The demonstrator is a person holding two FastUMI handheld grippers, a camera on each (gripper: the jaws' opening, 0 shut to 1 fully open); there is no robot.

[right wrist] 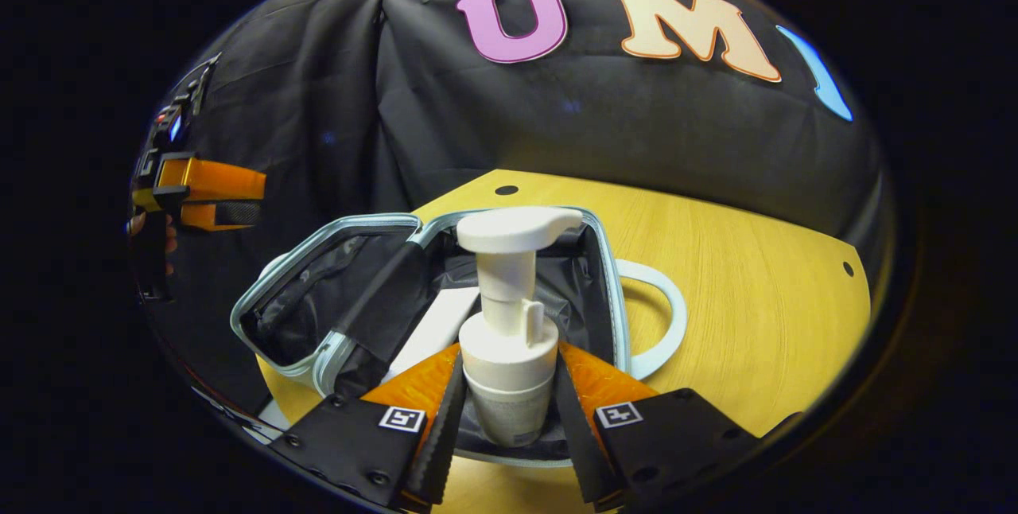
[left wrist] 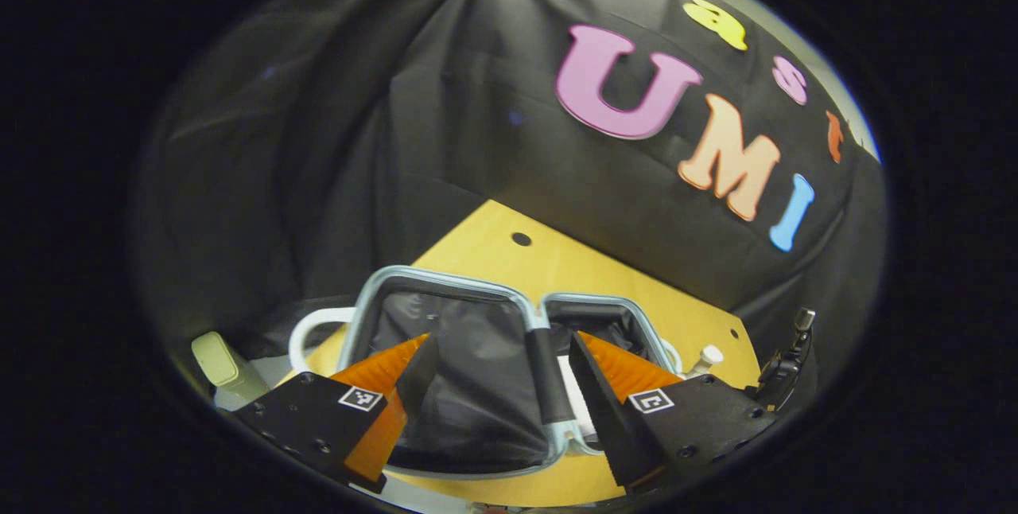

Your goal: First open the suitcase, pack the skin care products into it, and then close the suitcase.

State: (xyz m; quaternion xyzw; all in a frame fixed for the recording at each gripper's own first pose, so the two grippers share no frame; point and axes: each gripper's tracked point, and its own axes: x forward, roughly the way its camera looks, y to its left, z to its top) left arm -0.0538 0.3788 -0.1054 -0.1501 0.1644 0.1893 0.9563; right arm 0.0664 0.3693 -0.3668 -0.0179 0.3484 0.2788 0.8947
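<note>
The suitcase [left wrist: 445, 279] lies open on the yellow table, both black-lined halves facing up inside a light blue rim. My left gripper [left wrist: 503, 343] hovers open over its near half, holding nothing. My right gripper [right wrist: 509, 355] is shut on a white pump bottle [right wrist: 509, 323], upright above the suitcase [right wrist: 608, 283] half nearest its handle. A white flat item [right wrist: 433, 331] lies inside that half. A pale cream bottle [left wrist: 215, 359] stands left of the case. The pump bottle's top [left wrist: 708, 356] shows by the right gripper [left wrist: 783, 367].
The suitcase's white handle loop [right wrist: 668, 315] lies on the table [right wrist: 755, 283], with bare wood to its right. A black strap [left wrist: 545, 375] crosses the case's hinge. The left gripper [right wrist: 199, 192] and a hand show far off. Black cloth walls the back.
</note>
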